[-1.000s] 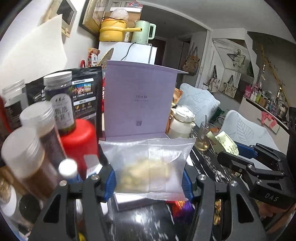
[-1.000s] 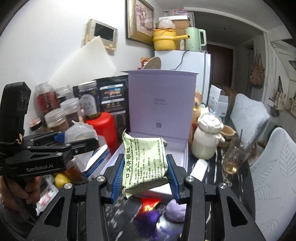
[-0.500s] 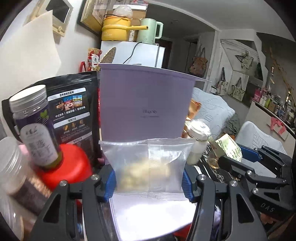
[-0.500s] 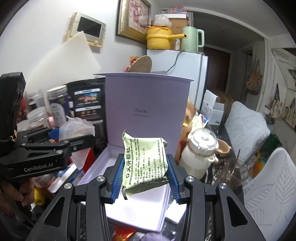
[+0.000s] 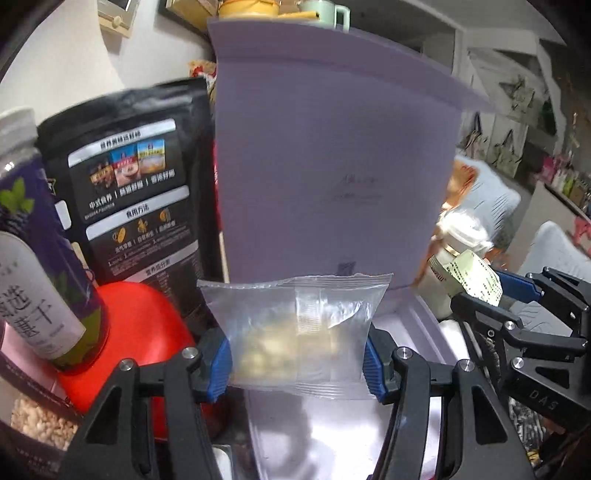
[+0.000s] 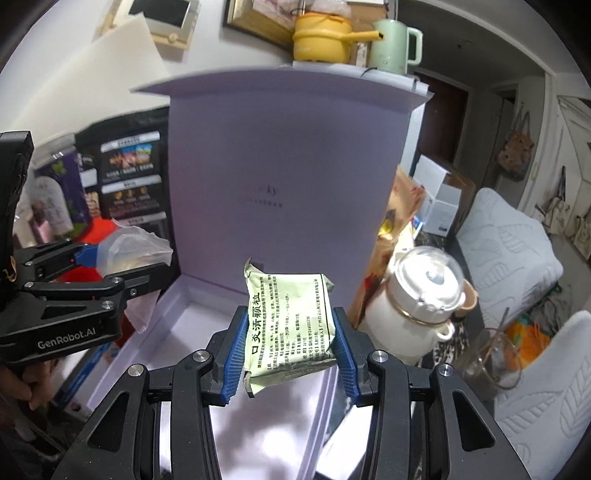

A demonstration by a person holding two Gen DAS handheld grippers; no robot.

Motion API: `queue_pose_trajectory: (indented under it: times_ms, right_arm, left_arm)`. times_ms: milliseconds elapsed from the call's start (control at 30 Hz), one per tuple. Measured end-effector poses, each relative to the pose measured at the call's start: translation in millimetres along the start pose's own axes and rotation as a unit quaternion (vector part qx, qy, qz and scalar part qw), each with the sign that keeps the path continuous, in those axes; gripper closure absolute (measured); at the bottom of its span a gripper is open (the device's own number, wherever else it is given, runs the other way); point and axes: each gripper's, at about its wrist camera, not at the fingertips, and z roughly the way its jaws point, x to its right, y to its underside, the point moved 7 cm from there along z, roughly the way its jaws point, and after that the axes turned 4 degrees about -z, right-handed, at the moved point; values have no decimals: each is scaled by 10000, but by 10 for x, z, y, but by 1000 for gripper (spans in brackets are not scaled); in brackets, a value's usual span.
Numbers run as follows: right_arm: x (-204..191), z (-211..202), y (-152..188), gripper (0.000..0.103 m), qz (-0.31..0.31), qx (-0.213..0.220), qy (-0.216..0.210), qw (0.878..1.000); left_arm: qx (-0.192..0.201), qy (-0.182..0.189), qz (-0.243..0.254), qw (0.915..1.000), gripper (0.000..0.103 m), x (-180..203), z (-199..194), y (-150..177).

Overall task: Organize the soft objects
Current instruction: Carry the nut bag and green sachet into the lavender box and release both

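Lilac gift box [image 6: 207, 314] lies open directly ahead and below both claws: left claw [image 5: 297, 356] grips a clear snack pouch [image 5: 295, 328], right claw [image 6: 286, 349] a green medicine sachet [image 6: 290, 325].

A white wall [image 6: 74, 55] carries a framed picture [image 6: 258, 22]. Right of the picture, a dark doorway [image 6: 443, 122]; below the doorway, pale quilted chairs [image 6: 509, 254].

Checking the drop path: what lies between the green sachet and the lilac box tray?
Nothing: in the right wrist view the green sachet hangs over the bare lilac box tray.
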Motion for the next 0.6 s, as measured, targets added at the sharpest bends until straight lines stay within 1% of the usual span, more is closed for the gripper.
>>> queue_pose_trajectory:
  times_ms: [167,233,400,533,600]
  right_arm:
    - [-31,240,40,60,-11,-179,-14,9998]
    - [-36,317,67,60,-23,-242,10,9997]
    - [-7,401,130,60,-5,-353,32,9994]
    - [32,421,177,58,11,-424,99,9990]
    - [47,429,199,55,21,-477,98,9988]
  left_arm:
    - [-111,-203,163,9996,45,22,68,27]
    - [-129,-229,173,9995,45,32,84,38]
    - [-263,-351,164,9989,45,29,157,67]
    - [-409,-355,129,9985,45,57,220,88]
    - [-520,-320,98,9981,45,68,257,115]
